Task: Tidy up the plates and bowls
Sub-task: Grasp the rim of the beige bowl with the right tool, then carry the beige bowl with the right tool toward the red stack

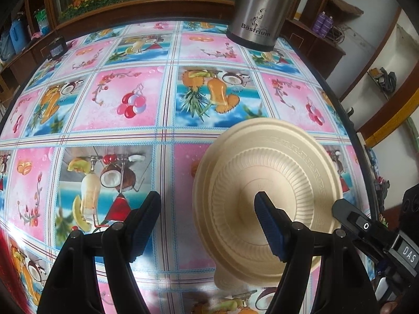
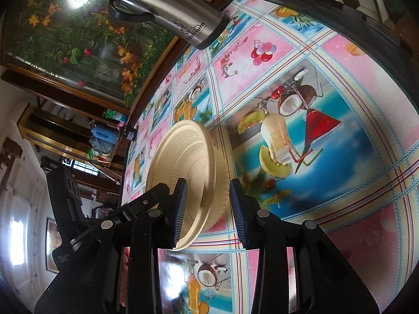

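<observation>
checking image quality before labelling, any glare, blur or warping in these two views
Left wrist: fisheye bends the tablecloth grid; glare low left; plate sharp. Right wrist: view rolled sideways, blown-out light top left, glare on the cloth below the right gripper; flask stretched.

One cream plate [image 1: 275, 183] on the table, sitting on one cream bowl [image 1: 225, 280] (only a sliver of bowl shows under the near rim; more beneath cannot be ruled out). One steel thermos jug [image 1: 255, 13] at the far side. Two grippers: left gripper [image 1: 208, 208], right gripper [image 2: 208, 204]. Two purple cans [image 1: 323, 23] on the far right shelf.
</observation>
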`<state>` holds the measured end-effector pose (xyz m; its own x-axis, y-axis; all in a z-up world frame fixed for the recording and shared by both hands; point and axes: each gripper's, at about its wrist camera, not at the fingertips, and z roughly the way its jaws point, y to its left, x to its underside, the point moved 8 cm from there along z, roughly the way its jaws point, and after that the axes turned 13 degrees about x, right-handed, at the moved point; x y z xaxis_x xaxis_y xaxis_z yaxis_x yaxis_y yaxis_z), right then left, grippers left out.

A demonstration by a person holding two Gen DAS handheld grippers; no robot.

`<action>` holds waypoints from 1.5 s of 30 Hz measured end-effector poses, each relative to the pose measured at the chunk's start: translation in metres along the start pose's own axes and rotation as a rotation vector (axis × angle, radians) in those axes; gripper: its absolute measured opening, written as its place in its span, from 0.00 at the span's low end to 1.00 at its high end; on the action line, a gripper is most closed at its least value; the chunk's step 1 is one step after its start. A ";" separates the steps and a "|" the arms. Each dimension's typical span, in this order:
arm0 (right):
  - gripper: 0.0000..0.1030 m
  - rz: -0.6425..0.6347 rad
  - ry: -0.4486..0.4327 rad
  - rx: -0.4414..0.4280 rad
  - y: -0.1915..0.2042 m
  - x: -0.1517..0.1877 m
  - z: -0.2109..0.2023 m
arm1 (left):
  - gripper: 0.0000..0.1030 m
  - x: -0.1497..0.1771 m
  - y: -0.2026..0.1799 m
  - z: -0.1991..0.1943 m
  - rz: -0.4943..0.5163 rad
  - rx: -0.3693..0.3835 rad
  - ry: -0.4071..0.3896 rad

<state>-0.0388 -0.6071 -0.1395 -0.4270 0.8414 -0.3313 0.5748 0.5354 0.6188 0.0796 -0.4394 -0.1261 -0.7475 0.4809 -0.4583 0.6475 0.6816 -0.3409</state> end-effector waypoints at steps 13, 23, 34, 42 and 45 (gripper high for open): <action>0.29 -0.057 -0.057 0.079 0.005 0.002 0.008 | 0.71 0.005 0.004 0.009 0.072 -0.092 -0.040; 0.15 -0.132 -0.106 0.121 0.012 0.002 0.008 | 0.38 0.006 0.002 0.015 0.101 -0.081 -0.053; 0.13 -0.144 -0.113 0.122 0.015 0.003 0.008 | 0.19 0.006 -0.009 0.006 0.154 -0.070 -0.088; 0.13 -0.179 -0.153 0.076 0.025 0.006 -0.002 | 0.14 0.003 -0.012 -0.018 0.188 -0.093 -0.152; 0.14 -0.194 -0.178 0.050 0.034 0.009 -0.009 | 0.14 0.002 -0.011 -0.034 0.201 -0.110 -0.193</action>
<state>-0.0298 -0.5818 -0.1150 -0.4054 0.7199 -0.5633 0.5298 0.6872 0.4970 0.0663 -0.4274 -0.0955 -0.5572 0.5059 -0.6585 0.7518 0.6441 -0.1413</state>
